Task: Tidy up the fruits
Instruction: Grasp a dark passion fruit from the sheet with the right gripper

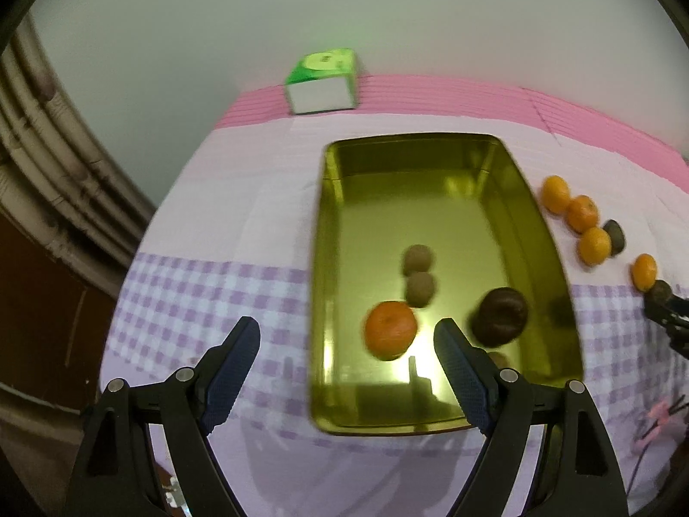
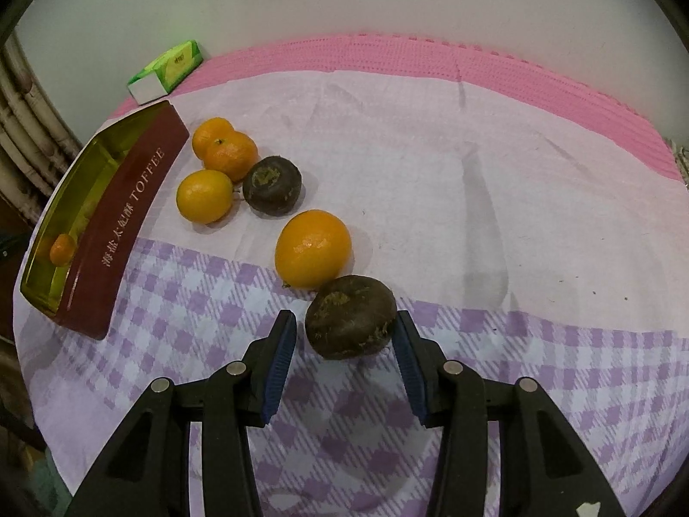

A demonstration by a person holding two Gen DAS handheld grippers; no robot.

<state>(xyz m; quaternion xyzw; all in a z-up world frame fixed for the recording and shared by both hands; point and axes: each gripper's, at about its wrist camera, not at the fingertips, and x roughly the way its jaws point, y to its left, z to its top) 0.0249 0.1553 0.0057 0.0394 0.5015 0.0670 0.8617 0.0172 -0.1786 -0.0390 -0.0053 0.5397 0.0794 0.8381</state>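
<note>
Nearest to me, the right tool (image 2: 344, 336) points down at the worktop (image 2: 473, 215), its jaws apart around a dark brown fruit (image 2: 351, 323). The right pad seems to touch the skin or nearly so, while the left pad (image 2: 282, 344) stands a little off, so I judge the fruit is not gripped; it lies on the checked cloth. To do this step well, the person should, I think, centre the tool so both pads meet the widest part of the fruit together, then close gently, because a round fruit pushed from one side can roll away.

Just behind it, touching or nearly touching, sits a large orange (image 2: 313, 247). It must not be knocked when the dark fruit is lifted. Farther back lie a second dark fruit (image 2: 272, 185) and three small oranges (image 2: 206, 196) close together.

To the left, the left tool (image 1: 346, 344) hangs released and empty over the near end of the golden tin tray (image 1: 327, 258). Inside the tray lie an orange (image 1: 391, 329), one dark fruit (image 1: 501, 314) and two small brown fruits (image 1: 417, 258).

At the far edge, by the wall, stands a green box (image 1: 323, 82).
</note>
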